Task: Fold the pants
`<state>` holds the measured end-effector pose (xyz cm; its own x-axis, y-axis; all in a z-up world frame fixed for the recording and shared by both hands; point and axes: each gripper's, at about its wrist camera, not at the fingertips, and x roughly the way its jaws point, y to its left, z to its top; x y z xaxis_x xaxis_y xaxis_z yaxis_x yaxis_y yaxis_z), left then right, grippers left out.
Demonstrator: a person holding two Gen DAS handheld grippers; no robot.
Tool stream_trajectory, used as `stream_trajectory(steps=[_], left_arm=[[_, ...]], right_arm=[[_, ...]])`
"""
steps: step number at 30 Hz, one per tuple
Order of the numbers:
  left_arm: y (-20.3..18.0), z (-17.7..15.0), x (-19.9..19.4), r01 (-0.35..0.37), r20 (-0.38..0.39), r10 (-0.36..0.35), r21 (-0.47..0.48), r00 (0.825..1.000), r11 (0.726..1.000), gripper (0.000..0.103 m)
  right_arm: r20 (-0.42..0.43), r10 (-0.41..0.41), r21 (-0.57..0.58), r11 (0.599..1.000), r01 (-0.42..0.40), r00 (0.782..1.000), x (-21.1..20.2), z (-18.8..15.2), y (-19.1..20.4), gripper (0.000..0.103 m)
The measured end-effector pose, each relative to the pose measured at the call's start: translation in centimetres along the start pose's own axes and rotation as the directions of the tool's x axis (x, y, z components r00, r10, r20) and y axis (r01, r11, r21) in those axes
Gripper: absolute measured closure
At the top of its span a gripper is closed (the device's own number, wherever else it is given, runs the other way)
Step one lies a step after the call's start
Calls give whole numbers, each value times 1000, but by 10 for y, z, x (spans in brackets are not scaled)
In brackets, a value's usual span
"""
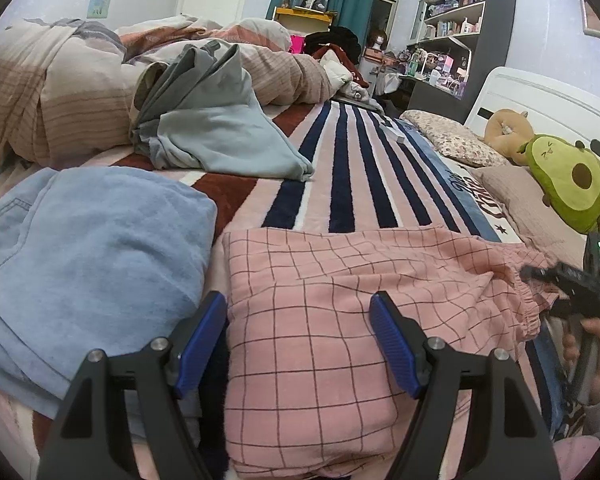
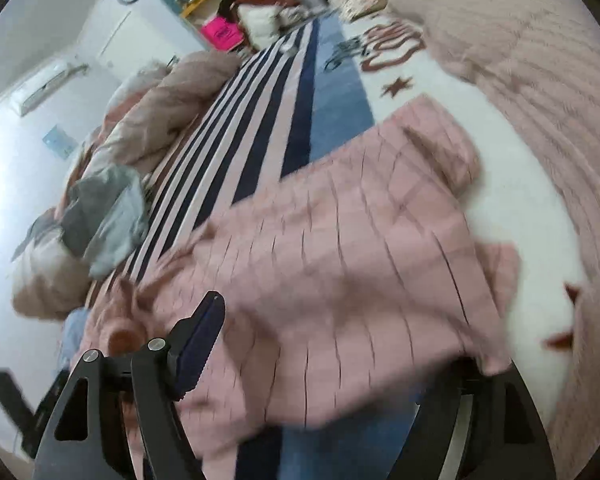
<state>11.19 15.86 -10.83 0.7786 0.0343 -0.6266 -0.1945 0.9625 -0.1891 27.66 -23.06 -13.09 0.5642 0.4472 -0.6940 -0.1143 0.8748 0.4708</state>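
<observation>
Pink checked pants (image 1: 332, 312) lie folded on the striped bed. My left gripper (image 1: 300, 336) is open, its blue pads either side of the pants' near left part, just above the cloth. In the left wrist view my right gripper (image 1: 572, 292) sits at the pants' elastic waistband on the right. In the blurred right wrist view the pants (image 2: 340, 264) drape over the gripper (image 2: 340, 360); its left finger (image 2: 200, 340) shows, the right one is hidden under the cloth, jaws wide apart.
Folded blue jeans (image 1: 88, 264) lie just left of the pants. A grey garment (image 1: 220, 128) and a bunched duvet (image 1: 52, 92) sit further back. Pillows and an avocado plush (image 1: 568, 184) line the headboard at right.
</observation>
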Motion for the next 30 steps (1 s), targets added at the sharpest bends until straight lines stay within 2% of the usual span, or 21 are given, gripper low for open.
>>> stream_trajectory(steps=[1, 2, 3, 4, 6, 10, 13, 16, 18, 19, 21, 22, 24, 27, 29, 30], left_arm=[[0, 0, 0, -3, -1, 3, 2, 1000, 1000, 32], [0, 0, 1, -3, -2, 3, 2, 1000, 1000, 32], [1, 1, 1, -2, -2, 2, 1, 1000, 1000, 32], [1, 1, 1, -1, -1, 1, -1, 1000, 1000, 32], [2, 2, 0, -7, 9, 7, -7, 1000, 1000, 32], [9, 5, -8, -13, 51, 15, -37, 999, 999, 32], [16, 6, -14, -8, 81, 13, -58, 997, 998, 32], [22, 7, -19, 0, 97, 7, -74, 995, 997, 32], [26, 7, -22, 6, 109, 4, -83, 994, 996, 32], [27, 7, -24, 9, 114, 1, -86, 993, 996, 32], [31, 7, -26, 18, 126, -6, -97, 992, 995, 32], [33, 7, -28, 24, 130, -11, -104, 991, 994, 32], [37, 8, -29, 35, 137, -18, -119, 990, 992, 32], [39, 8, -30, 50, 141, -32, -123, 989, 991, 32], [38, 9, -28, 71, 137, -54, -120, 989, 990, 32], [37, 9, -27, 81, 134, -65, -120, 989, 990, 32]], right_arm=[[20, -16, 2, 1000, 16, 1000, 3, 2, 2, 37], [34, -36, -5, 999, 37, 999, 7, 6, 5, 58], [45, -62, -30, 998, 63, 997, 12, 10, 11, 70], [51, -61, -50, 997, 64, 997, 13, 11, 15, 86], [84, -63, -94, 993, 71, 994, 10, 12, 30, 88], [186, 4, -233, 972, 40, 983, -16, 16, 82, 89], [193, 108, -383, 923, -26, 975, -32, 10, 144, 90], [104, 207, -547, 829, -118, 973, -32, -13, 212, 90], [-40, 225, -637, 745, -199, 973, -14, -44, 254, 90], [-97, 228, -654, 719, -234, 969, -5, -58, 265, 90], [-267, 215, -680, 648, -342, 939, 20, -96, 287, 90], [-317, 197, -687, 627, -368, 928, 29, -112, 293, 90], [-360, 152, -704, 603, -375, 921, 42, -138, 297, 89], [-374, 125, -707, 603, -370, 919, 44, -147, 295, 82], [-378, 158, -696, 601, -393, 912, 35, -146, 290, 60], [-387, 188, -687, 595, -418, 903, 30, -145, 287, 54]])
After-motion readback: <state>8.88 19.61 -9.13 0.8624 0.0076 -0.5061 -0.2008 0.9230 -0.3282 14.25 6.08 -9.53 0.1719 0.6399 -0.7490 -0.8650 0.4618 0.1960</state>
